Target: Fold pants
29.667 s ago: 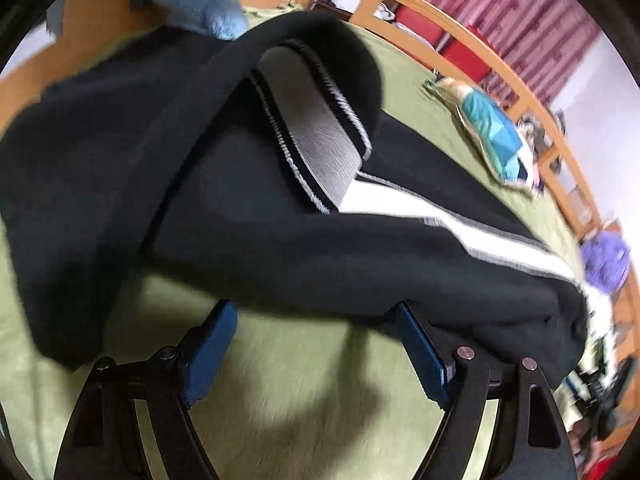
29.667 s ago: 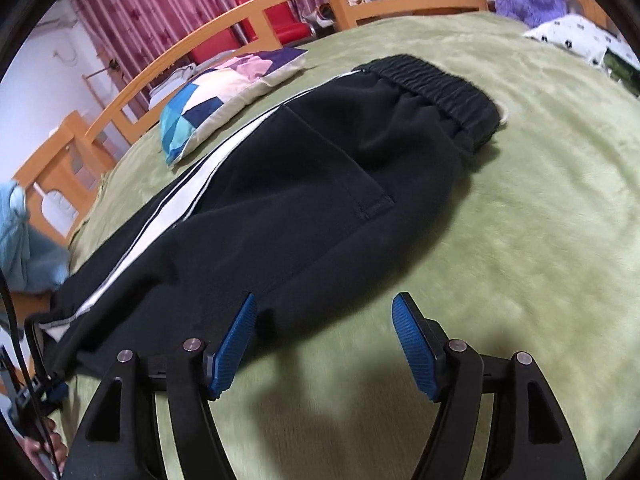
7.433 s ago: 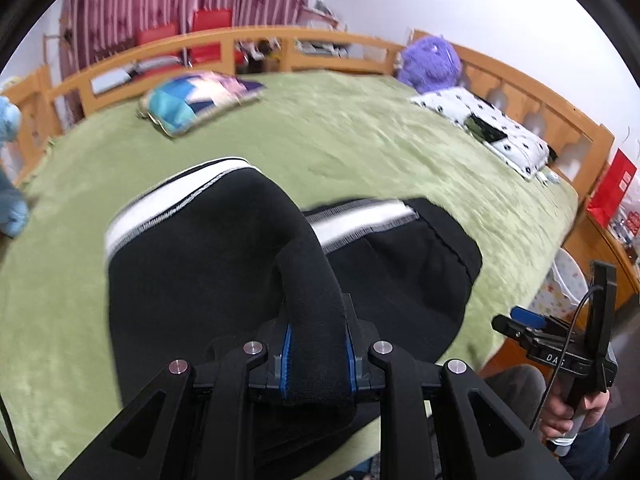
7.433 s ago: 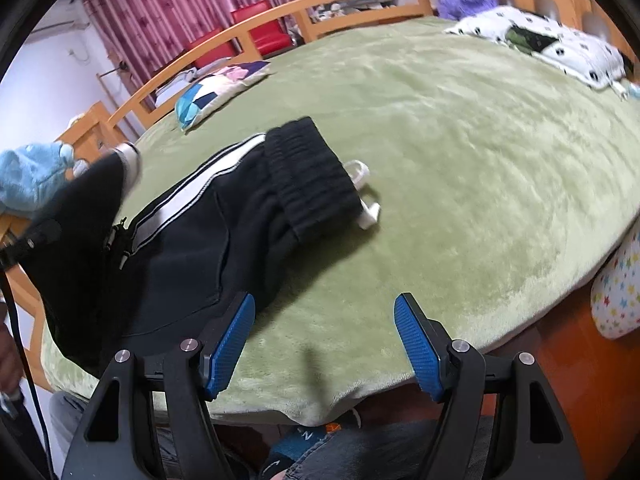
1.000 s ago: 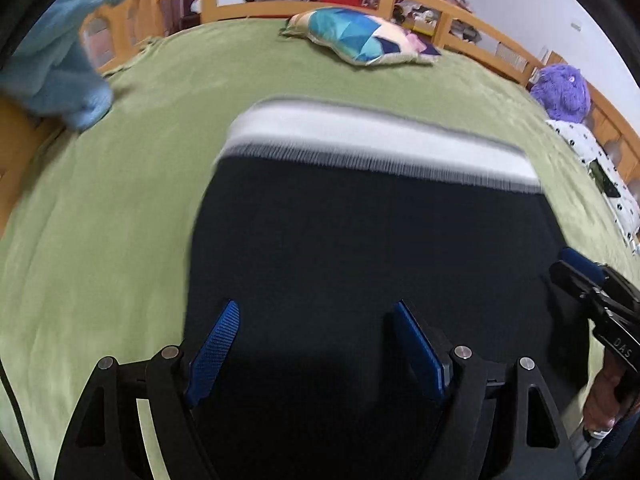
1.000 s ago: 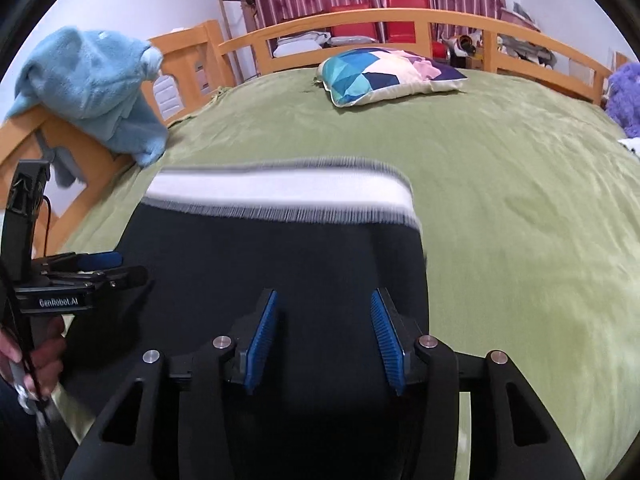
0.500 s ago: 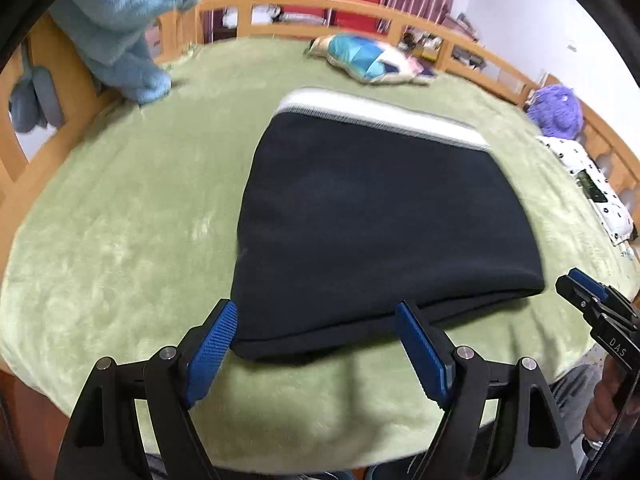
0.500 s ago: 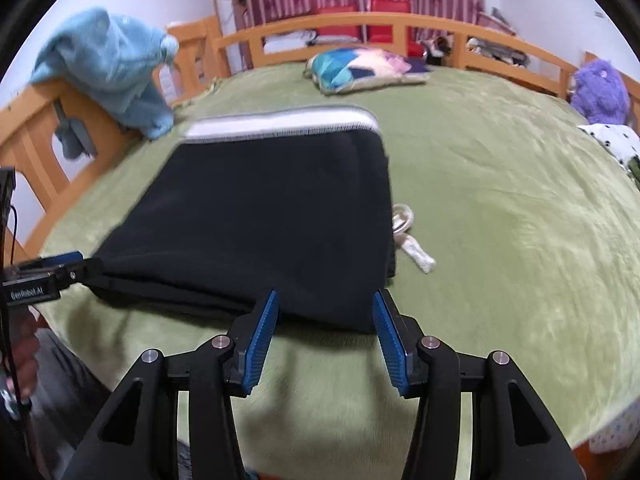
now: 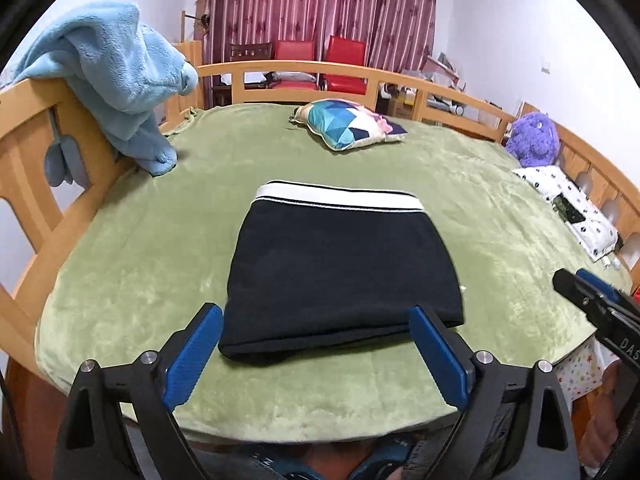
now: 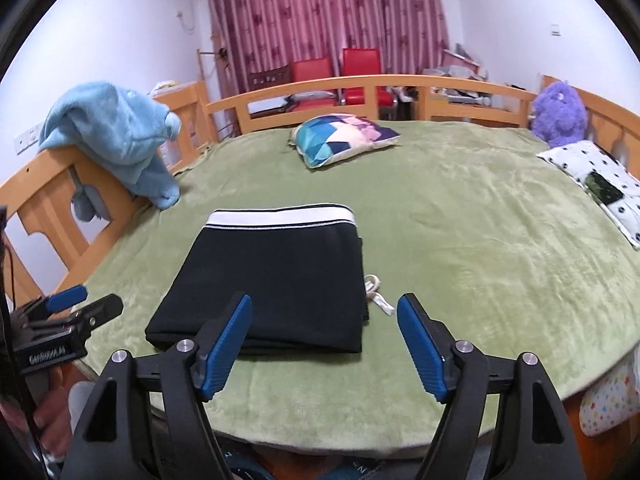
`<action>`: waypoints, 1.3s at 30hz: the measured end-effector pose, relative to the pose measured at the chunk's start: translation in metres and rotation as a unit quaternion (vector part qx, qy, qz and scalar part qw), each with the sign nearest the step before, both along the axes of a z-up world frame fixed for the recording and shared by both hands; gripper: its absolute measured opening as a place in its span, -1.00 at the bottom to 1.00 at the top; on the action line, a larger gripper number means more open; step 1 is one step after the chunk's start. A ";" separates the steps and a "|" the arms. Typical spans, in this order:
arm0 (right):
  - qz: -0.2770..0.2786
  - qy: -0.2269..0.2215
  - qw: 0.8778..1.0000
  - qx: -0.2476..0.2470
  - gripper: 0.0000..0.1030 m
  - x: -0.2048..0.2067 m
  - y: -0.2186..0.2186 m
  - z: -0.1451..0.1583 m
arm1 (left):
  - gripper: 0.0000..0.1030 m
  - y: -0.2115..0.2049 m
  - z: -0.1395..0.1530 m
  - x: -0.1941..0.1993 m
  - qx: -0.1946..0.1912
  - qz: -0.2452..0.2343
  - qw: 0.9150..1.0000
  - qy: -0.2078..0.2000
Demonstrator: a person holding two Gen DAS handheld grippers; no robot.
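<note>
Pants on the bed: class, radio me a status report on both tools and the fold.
Left tool and right tool open, jaws just widened, nothing between them. Pants folded flat on green blanket, white drawstring poking out. Nothing in the way.

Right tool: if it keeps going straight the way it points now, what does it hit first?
Most likely the folded black pants, near their front right edge, on the green blanket. The right tool is open and empty; depth is uncertain.

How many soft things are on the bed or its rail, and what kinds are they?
Folded black pants: 1
Pillows: 2, one colourful, one white with black spots
Purple plush toy: 1
Blue fleece draped over the rail: 1
Total: 5
</note>
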State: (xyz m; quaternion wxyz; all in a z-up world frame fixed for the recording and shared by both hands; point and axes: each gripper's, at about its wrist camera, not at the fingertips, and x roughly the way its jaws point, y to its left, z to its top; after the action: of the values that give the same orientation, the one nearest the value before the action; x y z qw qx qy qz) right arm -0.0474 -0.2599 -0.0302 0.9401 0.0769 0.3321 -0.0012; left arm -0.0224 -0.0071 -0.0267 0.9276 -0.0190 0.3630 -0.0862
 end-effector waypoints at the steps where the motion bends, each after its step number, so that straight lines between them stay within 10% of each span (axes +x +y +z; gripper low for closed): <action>1: -0.004 0.003 1.000 0.000 0.45 -0.004 0.000 0.002 | 0.85 -0.002 0.002 -0.003 0.000 -0.001 1.000 0.000; 9: -0.028 -0.009 1.000 -0.003 0.93 -0.036 -0.002 0.009 | 0.95 -0.012 0.016 -0.025 0.024 0.000 0.999 -0.024; 39: -0.025 -0.019 0.999 -0.017 0.95 -0.044 0.012 0.026 | 0.95 -0.009 0.030 -0.043 0.030 0.016 0.999 -0.041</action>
State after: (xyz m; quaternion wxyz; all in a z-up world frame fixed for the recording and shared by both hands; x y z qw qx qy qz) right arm -0.0914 -0.2483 -0.0043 0.9472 0.0696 0.3116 -0.0288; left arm -0.0659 -0.0160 0.0036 0.9433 0.0068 0.3264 -0.0607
